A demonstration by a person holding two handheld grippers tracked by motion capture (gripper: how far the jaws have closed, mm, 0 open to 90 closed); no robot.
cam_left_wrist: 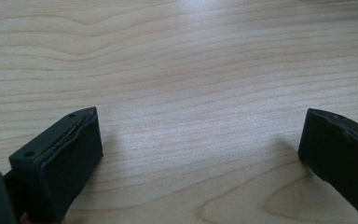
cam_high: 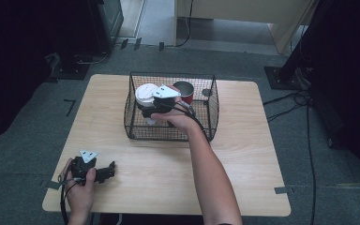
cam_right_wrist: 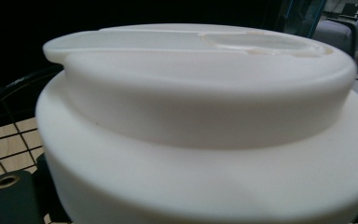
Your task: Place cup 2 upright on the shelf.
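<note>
Right hand-held gripper (cam_high: 146,111) loosely straddles the white container (cam_high: 146,93); left hand-held gripper (cam_left_wrist: 200,154) spread.

The high view looks forward and down over the whole tabletop (cam_high: 243,154) and wire basket (cam_high: 171,136). The left gripper view skims bare wood from very close. The right gripper view sits nearly against the white lidded container (cam_right_wrist: 200,116), shared with the high view (cam_high: 146,93).

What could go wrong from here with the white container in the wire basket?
The right gripper sits right against the white container inside the wire basket; if the grip is loose, the container could tip or drop. The red cup stands close beside it and might get knocked. Pulling the hand out could snag the cable on the basket rim.
</note>
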